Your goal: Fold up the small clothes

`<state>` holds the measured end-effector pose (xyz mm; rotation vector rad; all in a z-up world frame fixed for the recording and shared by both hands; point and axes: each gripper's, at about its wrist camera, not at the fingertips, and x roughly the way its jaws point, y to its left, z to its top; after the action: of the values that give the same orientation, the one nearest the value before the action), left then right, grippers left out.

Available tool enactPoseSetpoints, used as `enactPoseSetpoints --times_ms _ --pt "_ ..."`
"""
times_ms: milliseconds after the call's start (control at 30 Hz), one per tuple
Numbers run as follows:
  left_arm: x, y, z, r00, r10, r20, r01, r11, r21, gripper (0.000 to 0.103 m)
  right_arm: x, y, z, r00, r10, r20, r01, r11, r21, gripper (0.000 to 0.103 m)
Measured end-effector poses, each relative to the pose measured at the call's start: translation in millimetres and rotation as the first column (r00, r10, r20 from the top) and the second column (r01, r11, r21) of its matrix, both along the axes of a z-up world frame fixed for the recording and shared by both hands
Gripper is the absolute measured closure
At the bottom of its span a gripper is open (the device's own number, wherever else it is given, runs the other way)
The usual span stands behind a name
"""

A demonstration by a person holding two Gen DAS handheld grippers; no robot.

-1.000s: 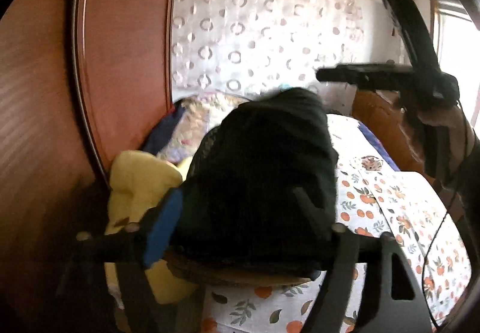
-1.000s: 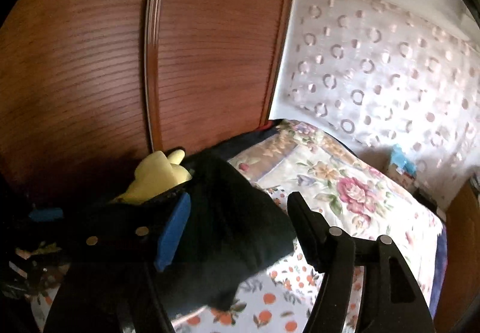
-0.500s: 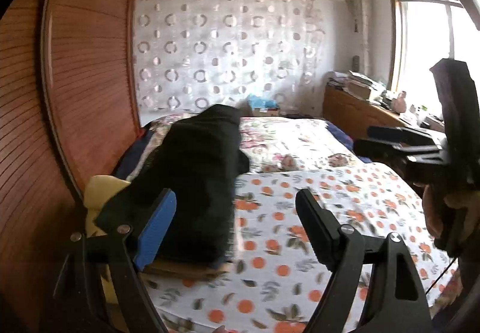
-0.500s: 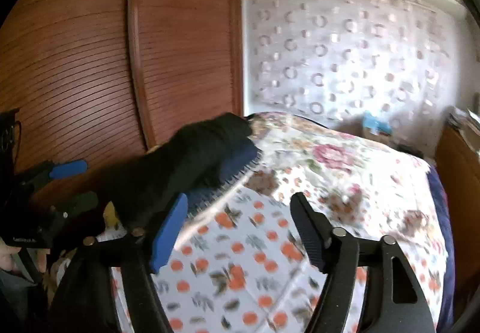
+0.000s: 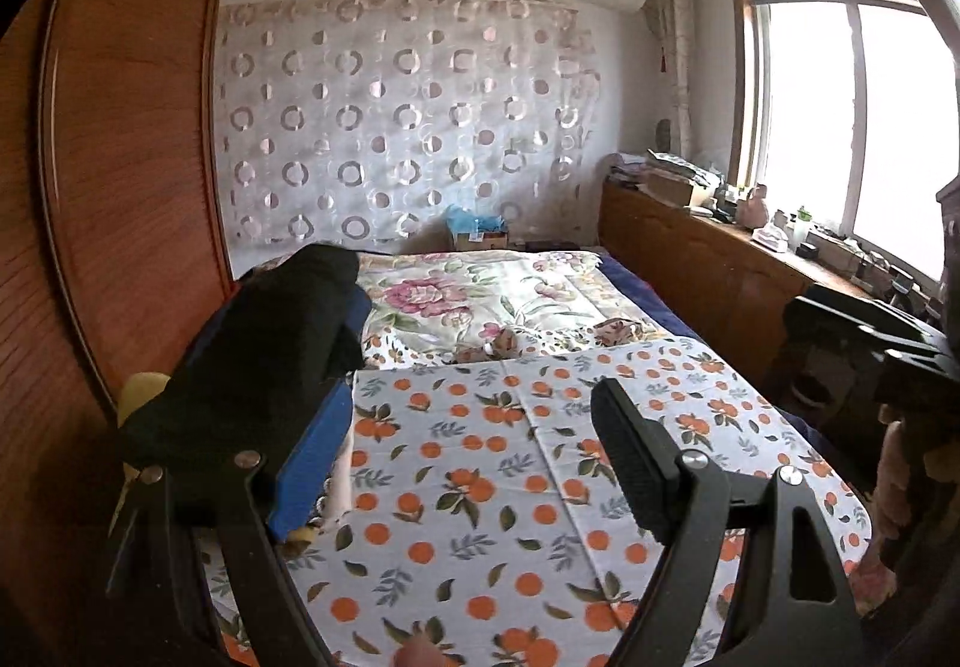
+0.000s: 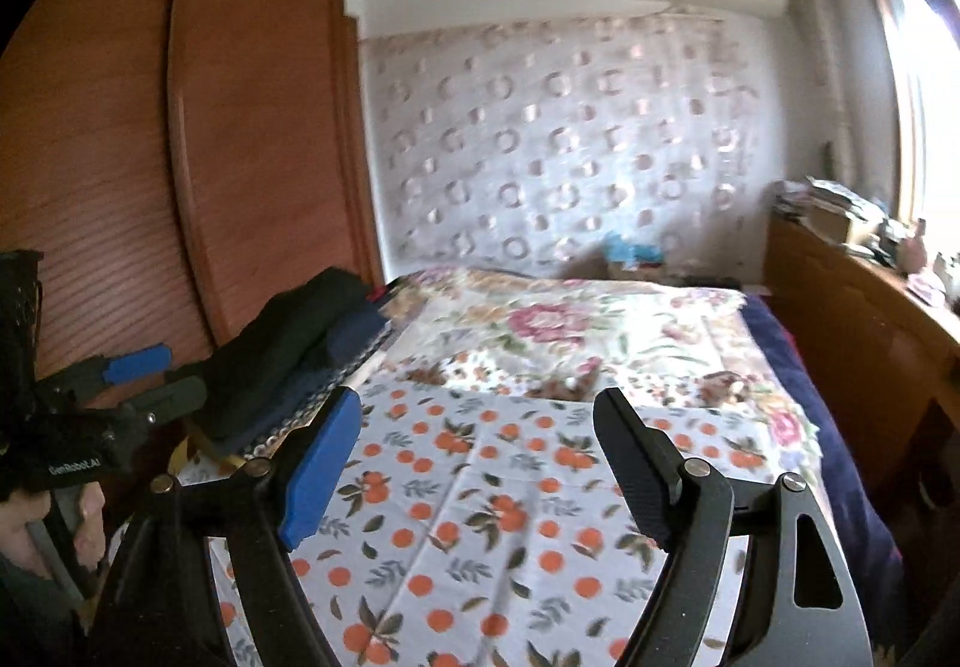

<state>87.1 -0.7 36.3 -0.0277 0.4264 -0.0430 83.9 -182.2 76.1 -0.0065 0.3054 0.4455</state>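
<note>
Nearest the left wrist camera, the left gripper (image 5: 474, 463) stands with its jaws wide and nothing between them, raised over the orange-print sheet (image 5: 510, 487). The right gripper (image 6: 480, 463) is likewise spread wide and empty above the same sheet. Just beyond the left gripper's blue pad, on the left edge of the bed, lies the stack of folded clothes: a black garment (image 5: 264, 355) on top of a dark blue one (image 6: 354, 334), with something yellow (image 5: 141, 385) showing at the near end, though what it is stays unclear in this view. Farther off are the floral quilt (image 5: 480, 301), the wooden wardrobe (image 5: 120, 156) along the left and the ring-patterned curtain (image 5: 390, 126) at the far wall.

The risk, as I judge it, sits with that stack. The black garment is bulky and rounded, set close to the bed's left edge, and it could slump or unfold; a careless sweep of the left gripper's near finger beside it would be the cause.

A second ago the black garment filled the left gripper's view, pressed close against its jaws, and the right gripper was at it too. Now both have drawn back and the garment rests on the pile by itself.
</note>
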Motion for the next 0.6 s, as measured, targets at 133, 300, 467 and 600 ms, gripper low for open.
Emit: enactPoseSetpoints --times_ms 133,300,467,600 --pt "-3.0 -13.6 4.4 1.000 -0.005 0.011 0.005 1.000 0.005 0.021 -24.1 -2.5 -4.8 0.999 -0.043 0.018 0.042 0.999 0.015 0.022" --pt "-4.9 -19.8 5.2 1.000 -0.004 0.018 0.004 1.000 0.005 0.021 -39.9 1.7 -13.9 0.998 -0.058 0.019 0.058 0.998 0.022 0.022" --pt "-5.7 -19.8 5.1 1.000 -0.006 0.013 0.006 1.000 0.004 0.021 -39.9 8.5 -19.0 0.997 -0.068 0.021 0.068 0.997 0.034 0.022" --pt "-4.5 -20.3 4.2 1.000 -0.003 0.015 0.003 1.000 0.004 0.021 -37.9 5.7 -23.5 0.997 -0.072 0.017 0.071 0.997 0.039 0.022"
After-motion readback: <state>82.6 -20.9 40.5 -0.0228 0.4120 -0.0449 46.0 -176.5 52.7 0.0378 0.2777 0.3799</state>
